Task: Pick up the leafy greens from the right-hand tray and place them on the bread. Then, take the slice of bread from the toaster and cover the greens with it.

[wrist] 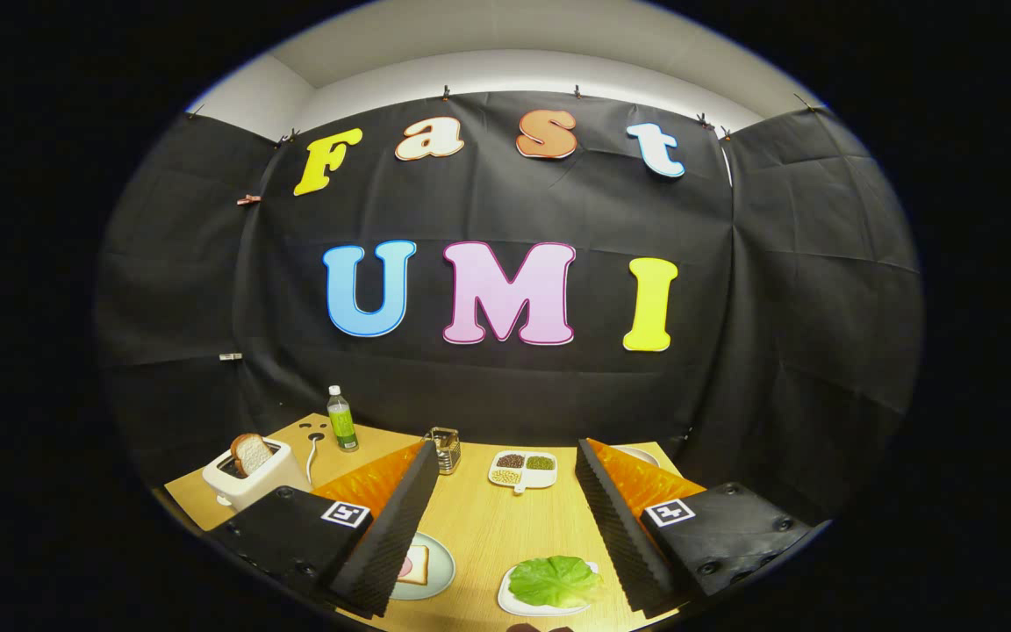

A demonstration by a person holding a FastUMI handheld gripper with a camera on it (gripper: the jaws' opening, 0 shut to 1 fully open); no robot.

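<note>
The gripper hangs above the wooden table, tipped only a little downward so that it looks out across the tabletop toward the black cloth wall. Its two fingers are spread wide with nothing between them, the ribbed black pads facing each other over bare wood. Between the fingers, toward the right one, the leafy greens lie on a white tray, a single crinkled green leaf resting flat. Just beside the left finger and partly hidden by it, a pale round plate holds a slice of bread with something pink on it. Beyond the left finger stands a white toaster with another bread slice sticking up out of its slot. Behind it is a green bottle with a white cap. Farther ahead between the fingers sit a small metal holder and a white divided dish of beans and grains.
</note>
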